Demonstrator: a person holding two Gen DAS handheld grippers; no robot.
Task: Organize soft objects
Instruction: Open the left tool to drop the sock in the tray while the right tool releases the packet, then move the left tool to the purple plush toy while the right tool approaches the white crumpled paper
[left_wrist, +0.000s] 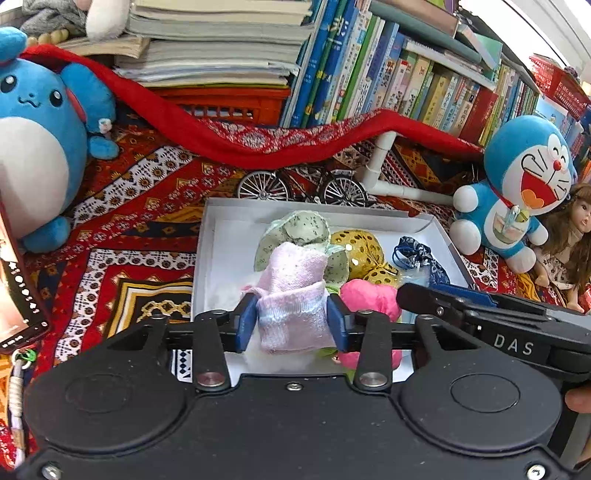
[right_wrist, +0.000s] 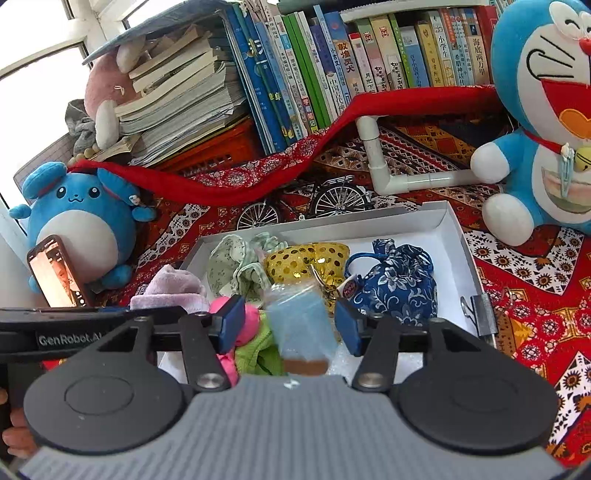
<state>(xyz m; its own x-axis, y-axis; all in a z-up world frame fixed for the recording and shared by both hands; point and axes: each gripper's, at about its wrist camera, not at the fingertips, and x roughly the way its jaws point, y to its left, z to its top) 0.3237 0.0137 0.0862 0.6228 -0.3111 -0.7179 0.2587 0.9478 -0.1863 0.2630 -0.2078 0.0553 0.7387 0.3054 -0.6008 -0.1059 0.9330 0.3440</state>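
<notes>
Pink sock (left_wrist: 291, 299) between left tongs (left_wrist: 291, 323), over white tray's (left_wrist: 221, 214) near edge

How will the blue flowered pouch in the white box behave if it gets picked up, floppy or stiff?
The pouch is probably floppy: its cloth is bunched and wrinkled, so it would sag rather than hold shape. It looks plump, so it may hold some filling and weigh a little. Its cord loop could snag on the gold sequin piece beside it.

Left hand-held gripper (left_wrist: 291, 325): black body, blue pads (left_wrist: 246, 323), silver screws, "DAS" lettering.
</notes>
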